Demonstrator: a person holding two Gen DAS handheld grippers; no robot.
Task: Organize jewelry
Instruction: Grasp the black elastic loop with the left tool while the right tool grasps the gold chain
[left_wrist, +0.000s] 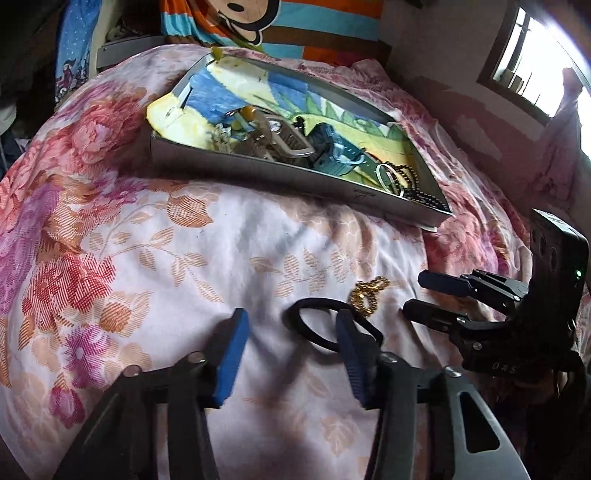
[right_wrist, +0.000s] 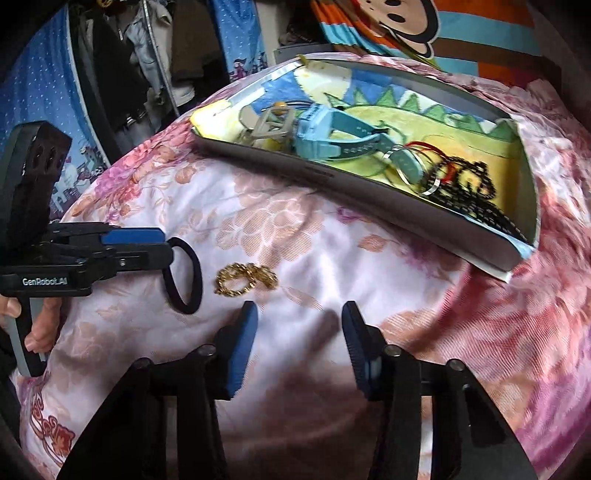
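Observation:
A grey tray (left_wrist: 258, 170) (right_wrist: 332, 173) lined with a dinosaur drawing lies on the floral bedspread and holds a blue watch (right_wrist: 325, 133) (left_wrist: 328, 147), buckles, a silver bangle (left_wrist: 389, 179) (right_wrist: 417, 170) and black beads (right_wrist: 469, 192). A black hair tie (left_wrist: 314, 325) (right_wrist: 188, 273) and a gold chain (left_wrist: 369, 295) (right_wrist: 245, 277) lie on the bedspread in front of the tray. My left gripper (left_wrist: 291, 325) (right_wrist: 164, 245) is open, its right finger over the hair tie. My right gripper (right_wrist: 299, 317) (left_wrist: 419, 291) is open and empty, just right of the chain.
The floral bedspread (left_wrist: 147, 258) covers the whole bed. A striped monkey-print cushion (left_wrist: 288, 22) stands behind the tray. A window (left_wrist: 535, 62) is at the right. Hanging clothes (right_wrist: 140, 66) are at the left.

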